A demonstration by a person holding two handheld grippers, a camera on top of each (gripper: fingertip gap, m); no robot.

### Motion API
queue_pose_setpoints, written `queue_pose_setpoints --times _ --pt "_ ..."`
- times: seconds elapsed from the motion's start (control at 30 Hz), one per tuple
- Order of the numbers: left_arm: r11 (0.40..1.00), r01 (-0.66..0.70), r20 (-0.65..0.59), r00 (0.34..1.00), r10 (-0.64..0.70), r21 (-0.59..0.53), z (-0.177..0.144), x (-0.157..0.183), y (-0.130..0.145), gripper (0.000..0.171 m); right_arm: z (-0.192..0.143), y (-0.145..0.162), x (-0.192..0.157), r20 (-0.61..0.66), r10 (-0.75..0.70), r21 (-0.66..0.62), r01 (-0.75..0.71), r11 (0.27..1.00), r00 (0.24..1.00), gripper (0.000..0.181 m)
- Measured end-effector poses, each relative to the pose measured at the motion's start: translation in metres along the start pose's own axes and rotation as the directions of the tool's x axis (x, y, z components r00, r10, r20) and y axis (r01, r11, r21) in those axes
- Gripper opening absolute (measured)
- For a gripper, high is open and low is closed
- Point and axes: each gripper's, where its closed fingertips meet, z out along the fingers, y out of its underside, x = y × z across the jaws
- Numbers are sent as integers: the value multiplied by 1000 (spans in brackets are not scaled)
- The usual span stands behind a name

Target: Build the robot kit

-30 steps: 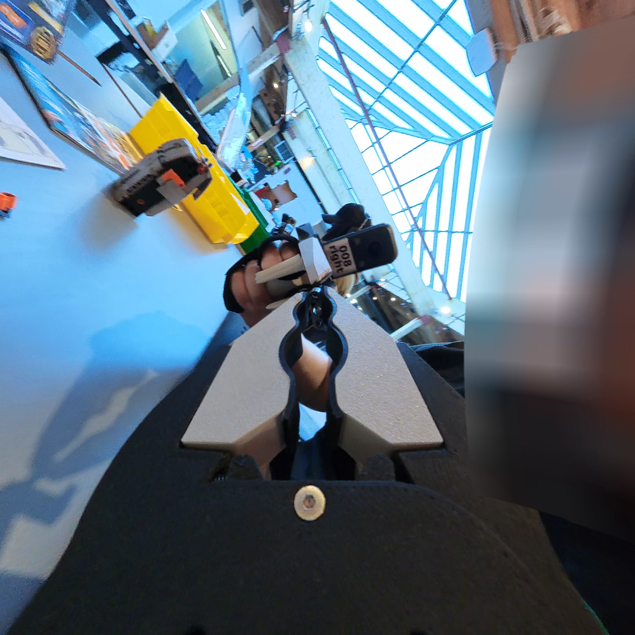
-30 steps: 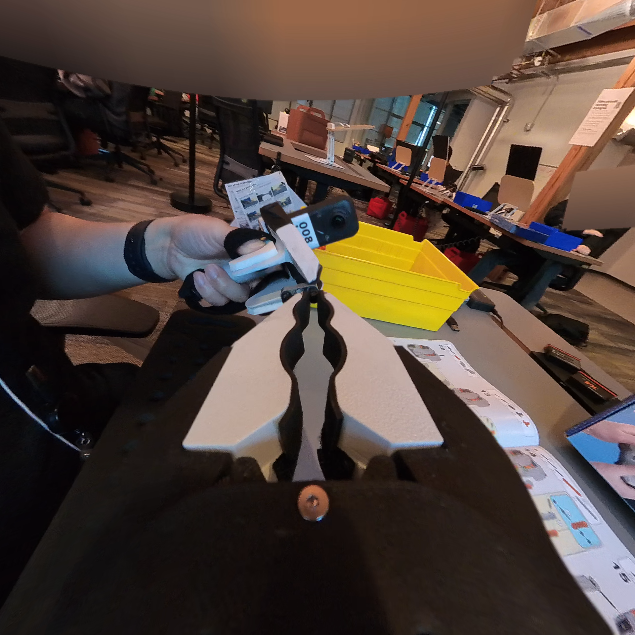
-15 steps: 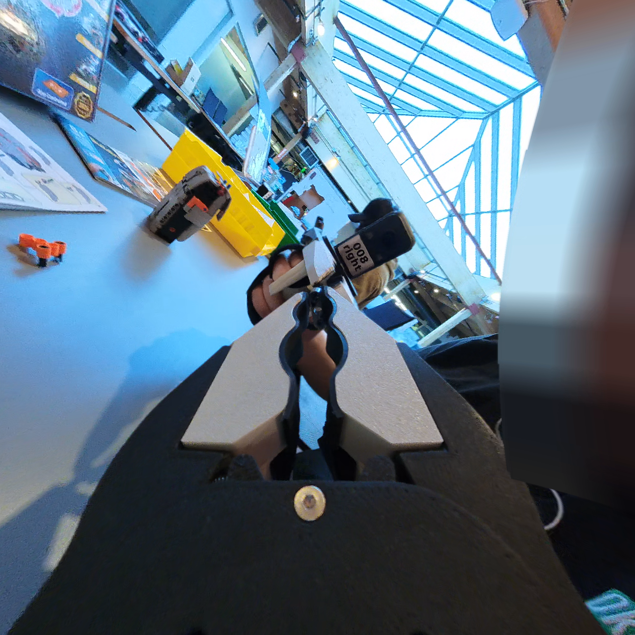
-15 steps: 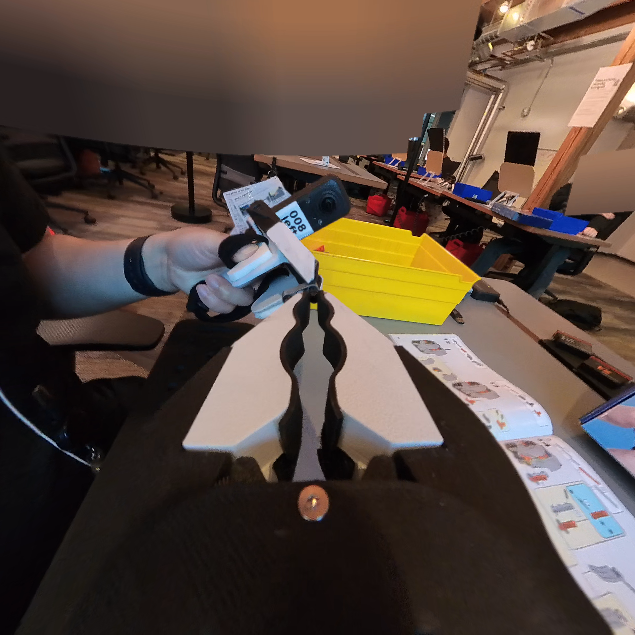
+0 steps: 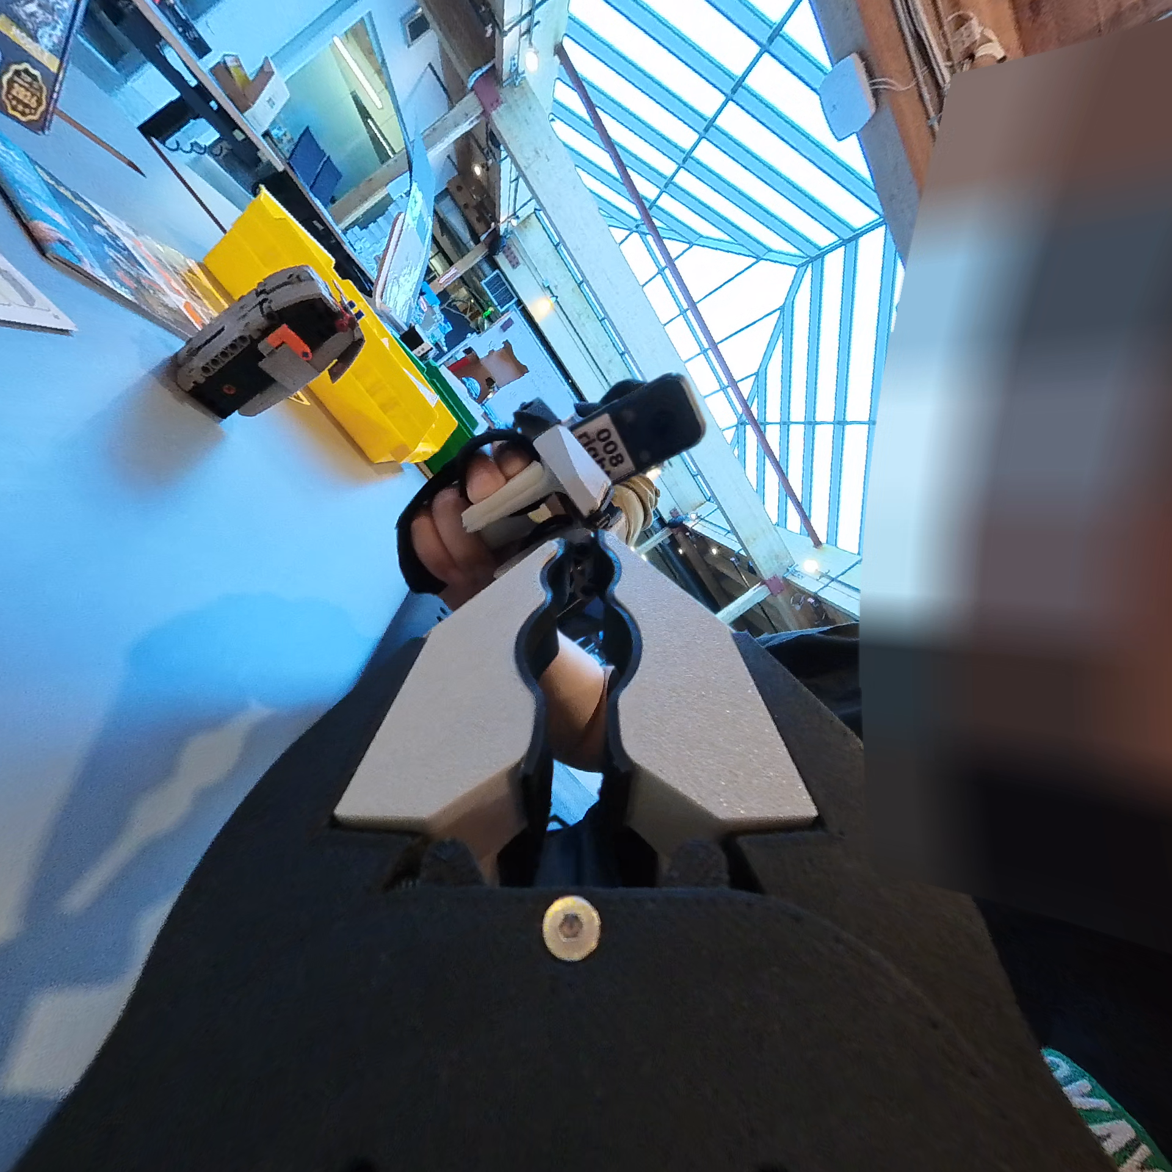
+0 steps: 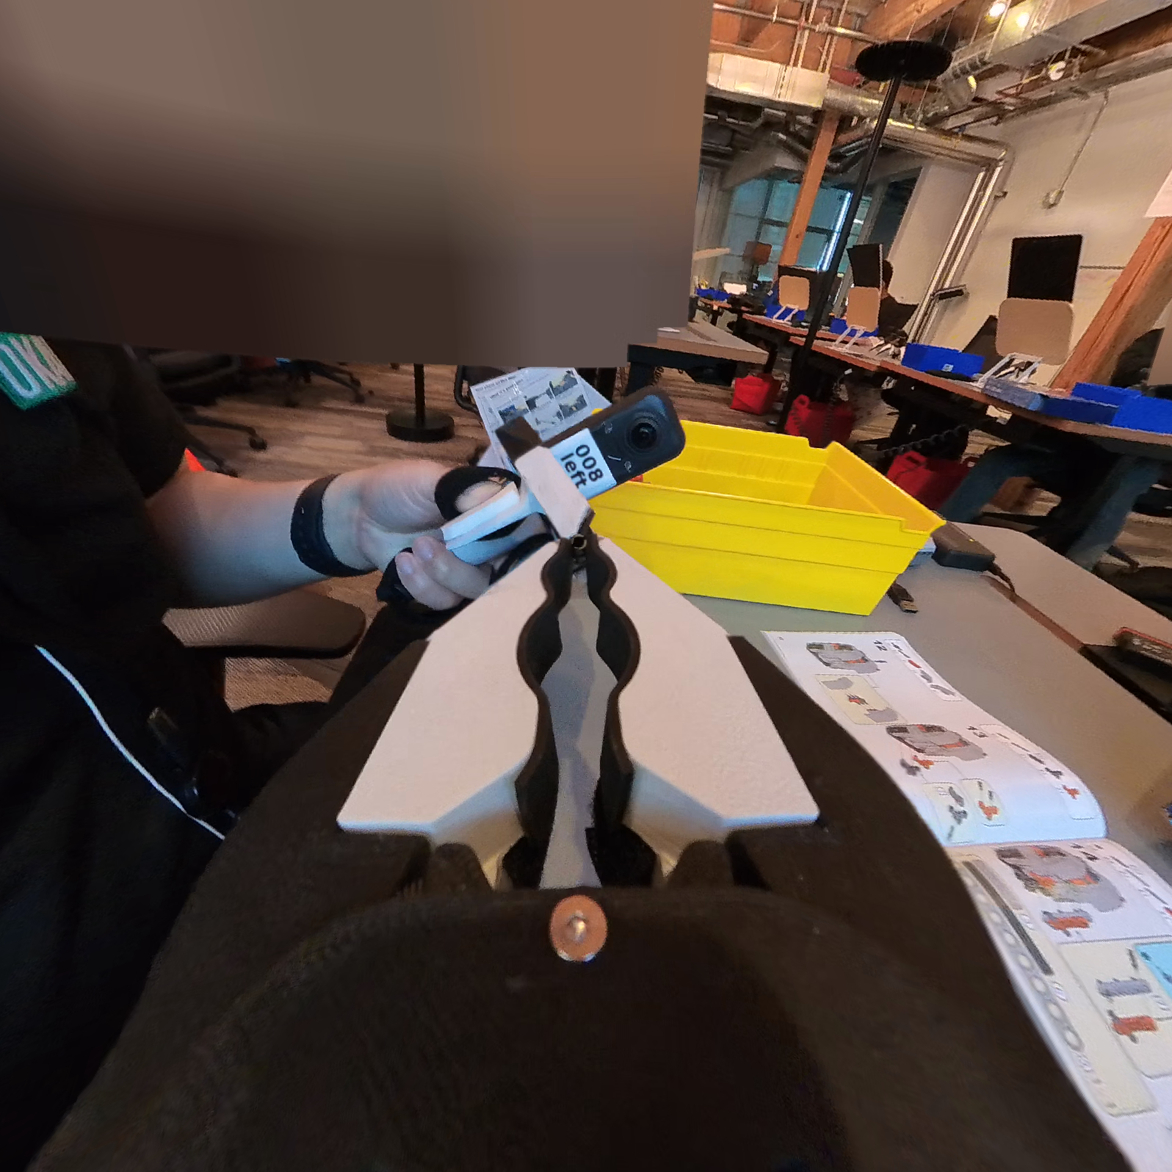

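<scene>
Small black peg-like piece [image 6: 578, 543]: in the left wrist view it is lost in shadow where the left tool [image 5: 580, 553], tips pressed together, meets the other tool nose to nose off the grey table's [image 5: 127, 571] near edge; a grey brick-built block with an orange part [image 5: 266, 342] stands beside a yellow plastic bin [image 5: 368, 374]. In the right wrist view the right tool [image 6: 577, 552] pinches the piece at its tips, straight ahead, its long axis toward the camera; an open paper instruction booklet [image 6: 919, 748] lies to the right.
</scene>
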Motion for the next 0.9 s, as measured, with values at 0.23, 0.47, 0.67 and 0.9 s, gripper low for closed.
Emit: queue_pose_setpoints --times 0.23,0.47,0.67,0.9 --pt "999 6 -44 999 -4 44 1 5 -6 3 0 -7 5 56 198 112 -203 973 979 2" --pt "998 21 -62 998 -18 57 2 6 -7 3 -2 -7 6 85 263 146 -273 951 961 2" --pt "998 40 -66 997 -36 53 2 4 -5 4 -3 -4 6 97 279 135 -291 947 955 2" --pt "997 58 -90 994 -53 50 3 5 -3 4 -5 -4 4 133 321 148 -339 929 938 2"
